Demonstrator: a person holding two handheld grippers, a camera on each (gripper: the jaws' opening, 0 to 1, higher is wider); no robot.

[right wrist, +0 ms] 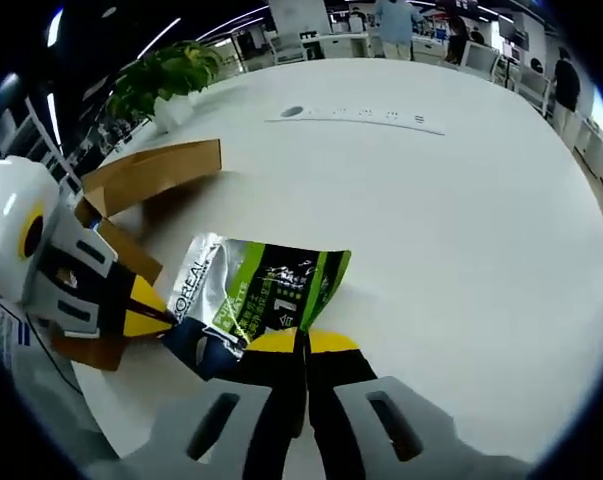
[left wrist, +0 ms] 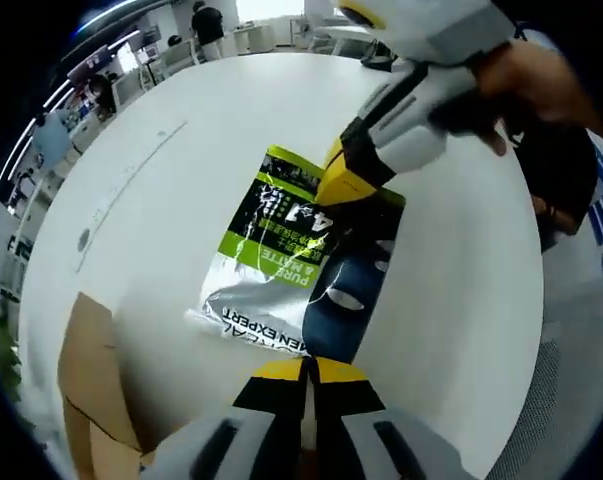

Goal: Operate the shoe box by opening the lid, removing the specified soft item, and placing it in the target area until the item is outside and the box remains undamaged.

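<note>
A: White tabletop point(right wrist: 461, 200), open office behind. How far along?
B: The L'Oréal pouch point(left wrist: 281, 250) is out, lying flat; the cardboard shoe box point(right wrist: 146, 175) sits at ten o'clock, open.
A: Grippers?
B: Left gripper point(left wrist: 307, 372) and right gripper point(right wrist: 303, 345) each pinch a pouch edge; releasing remains.

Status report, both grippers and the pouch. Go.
Left gripper shut on pouch edge. Right gripper shut on the opposite edge. Pouch out on white table, cardboard box open beside it. Nothing in the way.
</note>
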